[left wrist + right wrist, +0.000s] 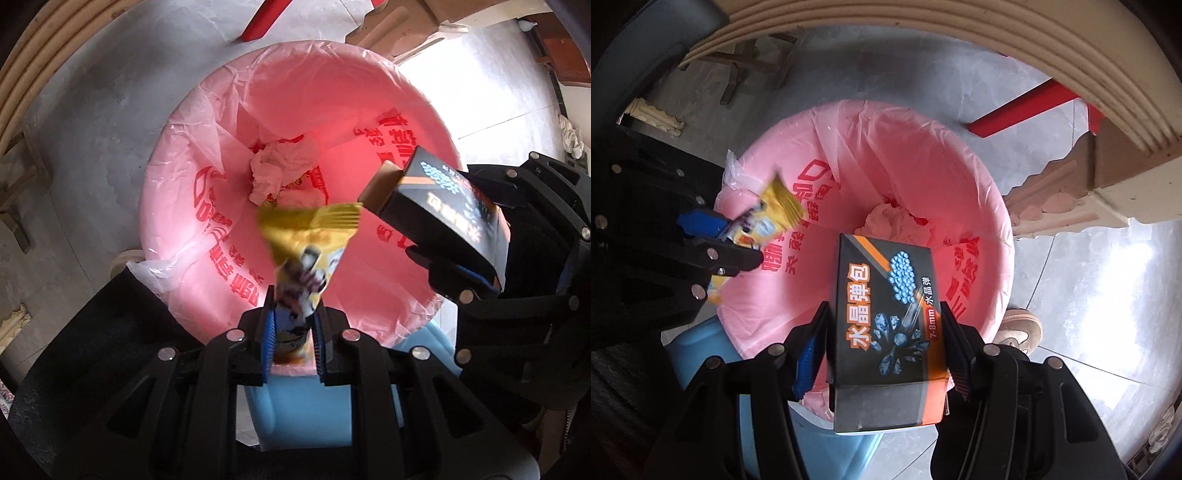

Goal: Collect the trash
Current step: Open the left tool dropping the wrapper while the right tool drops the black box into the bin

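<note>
Holding a yellow snack wrapper (306,251) pinched between their blue-padded fingers, the left tongs (293,332) hover over the near rim of the trash bin (295,406). The bin is light blue and lined with a pink plastic bag (332,122) bearing red print. The wrapper projects forward over the bag opening. The right tongs (886,347) grip a black and orange cardboard box (882,321) by its two long sides; the box extends over the bag opening at the right of the wrapper, apart from it. Crumpled white paper (280,166) lies at the bottom of the bag. The bin stands on a grey tiled floor (1089,295). A shoe (1019,325) shows just beside the right rim of the bin
</note>
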The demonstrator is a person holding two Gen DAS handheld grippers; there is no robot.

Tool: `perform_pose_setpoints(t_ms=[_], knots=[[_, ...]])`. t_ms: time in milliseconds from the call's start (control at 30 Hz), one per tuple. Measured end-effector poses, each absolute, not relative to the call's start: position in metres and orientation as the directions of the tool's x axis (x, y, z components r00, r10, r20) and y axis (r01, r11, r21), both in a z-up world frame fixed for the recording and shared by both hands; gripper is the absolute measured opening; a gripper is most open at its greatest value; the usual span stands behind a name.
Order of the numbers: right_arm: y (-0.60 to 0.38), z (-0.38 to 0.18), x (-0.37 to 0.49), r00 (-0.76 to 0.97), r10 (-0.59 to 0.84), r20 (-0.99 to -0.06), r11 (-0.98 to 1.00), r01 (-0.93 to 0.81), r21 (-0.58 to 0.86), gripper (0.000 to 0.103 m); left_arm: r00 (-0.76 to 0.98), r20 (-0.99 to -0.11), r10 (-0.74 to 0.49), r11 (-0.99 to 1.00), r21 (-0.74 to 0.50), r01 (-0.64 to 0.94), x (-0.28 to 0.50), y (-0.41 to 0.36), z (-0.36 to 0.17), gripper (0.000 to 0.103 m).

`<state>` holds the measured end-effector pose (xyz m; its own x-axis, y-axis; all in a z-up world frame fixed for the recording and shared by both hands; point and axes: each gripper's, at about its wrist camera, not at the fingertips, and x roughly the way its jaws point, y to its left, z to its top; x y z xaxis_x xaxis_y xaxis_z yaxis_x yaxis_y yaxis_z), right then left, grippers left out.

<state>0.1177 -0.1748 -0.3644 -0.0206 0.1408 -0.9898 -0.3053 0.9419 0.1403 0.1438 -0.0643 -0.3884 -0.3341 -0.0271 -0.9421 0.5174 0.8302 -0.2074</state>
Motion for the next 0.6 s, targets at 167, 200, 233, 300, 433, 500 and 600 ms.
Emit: perform_pose_setpoints(t_ms=[167, 200, 233, 300, 433, 500, 600], knots=[[-0.167, -0.371, 0.115, -0.032, 0.152, -0.988, 0.925, -0.348, 0.154, 0.069, -0.344, -0.939, -0.007, 0.823, -0.201, 0.531, 0.145, -0.066, -0.390, 0.060], [-0.165, -0.368, 0.113, -0.012, 0.147, -0.989, 0.922, -0.362, 0.141, 0.072, -0.335, -0.942, -0.010, 0.823, -0.198, 0.532, 0.146, -0.065, -0.387, 0.060], [-0.164, -0.367, 0.113, 0.003, 0.143, -0.990, 0.920, -0.368, 0.132, 0.074, -0.330, -0.944, -0.011, 0.824, -0.196, 0.532, 0.146, -0.064, -0.386, 0.062], [-0.164, -0.362, 0.113, 0.022, 0.151, -0.988, 0.917, -0.377, 0.132, 0.075, -0.305, -0.952, -0.014, 0.825, -0.183, 0.534, 0.148, -0.061, -0.379, 0.065], [-0.174, -0.365, 0.117, 0.015, 0.155, -0.988, 0.928, -0.346, 0.140, 0.076, -0.303, -0.953, -0.025, 0.837, -0.186, 0.515, 0.150, -0.058, -0.375, 0.065], [-0.174, -0.365, 0.117, 0.012, 0.160, -0.987, 0.927, -0.345, 0.147, 0.076, -0.301, -0.954, -0.016, 0.838, -0.176, 0.516, 0.149, -0.058, -0.375, 0.065], [-0.172, -0.364, 0.115, 0.016, 0.157, -0.987, 0.924, -0.356, 0.141, 0.076, -0.300, -0.954, -0.015, 0.843, -0.174, 0.510, 0.150, -0.058, -0.378, 0.065]])
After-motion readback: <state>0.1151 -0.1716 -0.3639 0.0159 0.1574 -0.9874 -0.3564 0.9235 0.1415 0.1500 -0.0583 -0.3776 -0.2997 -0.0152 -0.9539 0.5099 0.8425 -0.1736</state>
